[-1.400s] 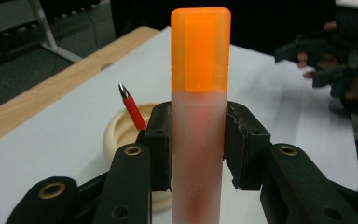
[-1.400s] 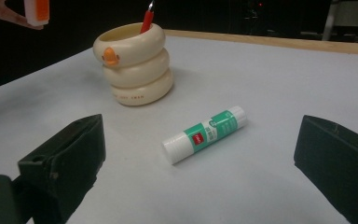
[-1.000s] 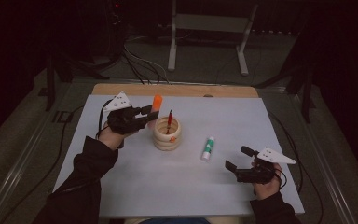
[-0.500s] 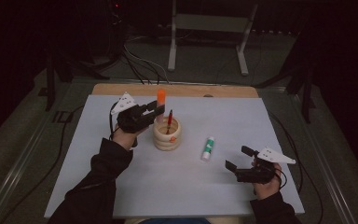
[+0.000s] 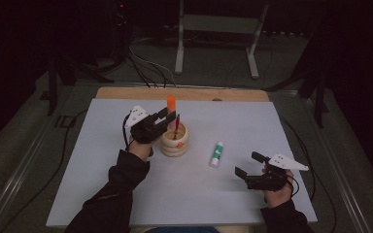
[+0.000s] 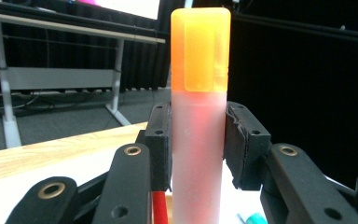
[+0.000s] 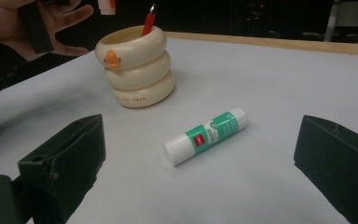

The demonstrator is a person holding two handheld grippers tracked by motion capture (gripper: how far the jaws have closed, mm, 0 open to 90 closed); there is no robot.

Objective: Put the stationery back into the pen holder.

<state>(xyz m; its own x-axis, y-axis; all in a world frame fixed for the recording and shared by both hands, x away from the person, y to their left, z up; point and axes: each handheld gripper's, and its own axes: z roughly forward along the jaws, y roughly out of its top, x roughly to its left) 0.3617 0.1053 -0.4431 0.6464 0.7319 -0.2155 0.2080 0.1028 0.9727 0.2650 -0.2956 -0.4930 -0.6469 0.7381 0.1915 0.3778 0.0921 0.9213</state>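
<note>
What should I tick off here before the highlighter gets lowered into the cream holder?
1. Left claw clamps the highlighter: ok.
2. Highlighter upright, orange cap on top: ok.
3. Highlighter lined up over the holder: cannot tell; in the high view it stands at the holder's far rim.
4. Room inside beside the red pen: cannot tell.
5. Right claw open and apart from the holder: ok.
6. Glue stick lies on the table, apart from the holder: ok.
</note>
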